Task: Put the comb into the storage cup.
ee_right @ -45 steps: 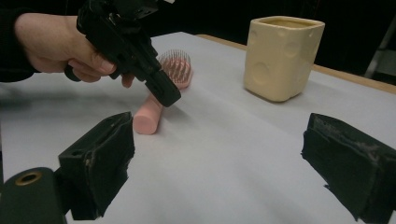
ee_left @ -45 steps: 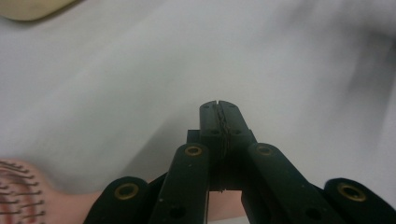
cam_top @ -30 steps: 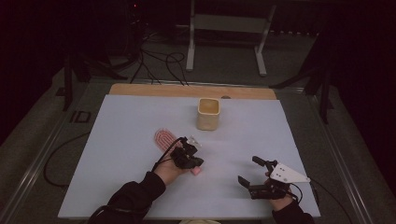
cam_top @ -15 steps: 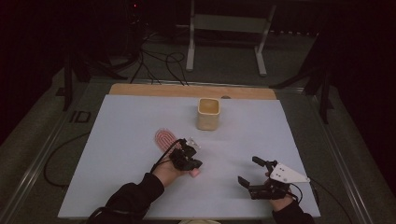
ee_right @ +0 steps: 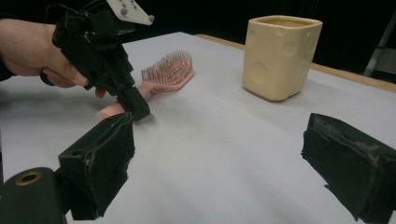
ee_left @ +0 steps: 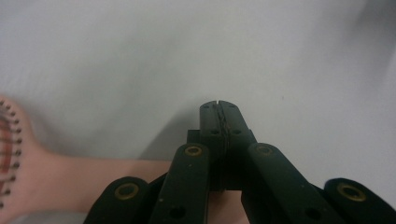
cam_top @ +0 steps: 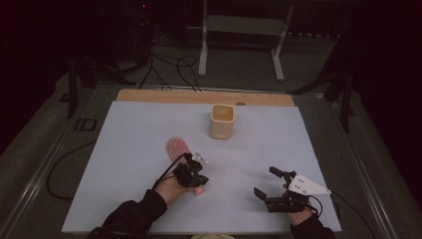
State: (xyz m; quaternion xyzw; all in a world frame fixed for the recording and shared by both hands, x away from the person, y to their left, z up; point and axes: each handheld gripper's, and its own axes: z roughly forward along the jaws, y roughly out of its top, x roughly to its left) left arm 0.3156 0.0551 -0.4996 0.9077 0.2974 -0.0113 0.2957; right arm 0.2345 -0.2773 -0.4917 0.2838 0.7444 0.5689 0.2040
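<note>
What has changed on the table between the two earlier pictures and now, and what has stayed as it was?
Nothing has visibly moved. The left gripper stays shut, its jaws pressed together beside the handle of the pink hairbrush, which lies flat as before. The right gripper stays open at the near right of the table. The cream cup stands where it was.

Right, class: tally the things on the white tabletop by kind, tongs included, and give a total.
Brush: 1
Cup: 1
Tongs: 2, left and right
Total: 4
</note>
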